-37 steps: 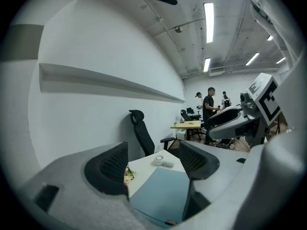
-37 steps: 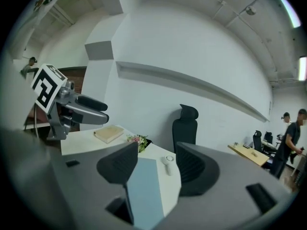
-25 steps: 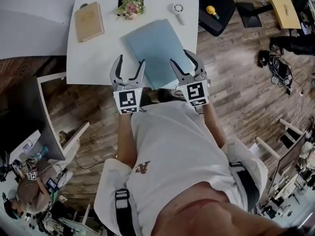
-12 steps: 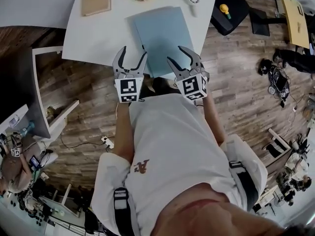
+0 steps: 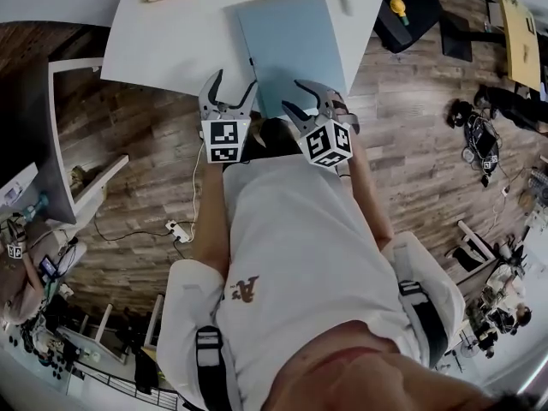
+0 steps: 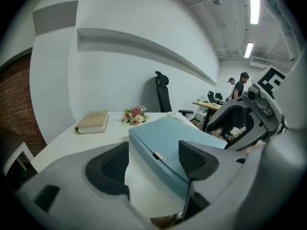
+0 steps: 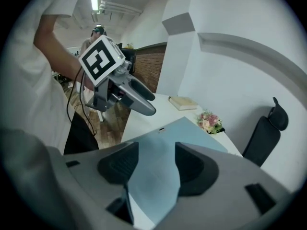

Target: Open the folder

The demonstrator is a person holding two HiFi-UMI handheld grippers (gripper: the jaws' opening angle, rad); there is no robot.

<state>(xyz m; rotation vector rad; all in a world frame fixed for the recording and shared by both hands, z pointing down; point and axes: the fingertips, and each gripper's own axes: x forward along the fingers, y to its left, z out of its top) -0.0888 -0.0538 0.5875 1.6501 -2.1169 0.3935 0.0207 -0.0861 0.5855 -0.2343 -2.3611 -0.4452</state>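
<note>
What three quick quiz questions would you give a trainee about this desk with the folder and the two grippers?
1. True or false: the folder lies closed on the table.
2. Pick one: the left gripper is A) open, B) shut on the folder, C) shut on a pen.
3. Short answer: in the left gripper view, what stands just right of the book?

Key: 1 true. 2 A, its jaws stand apart with nothing gripped between them. 3 the flowers.
</note>
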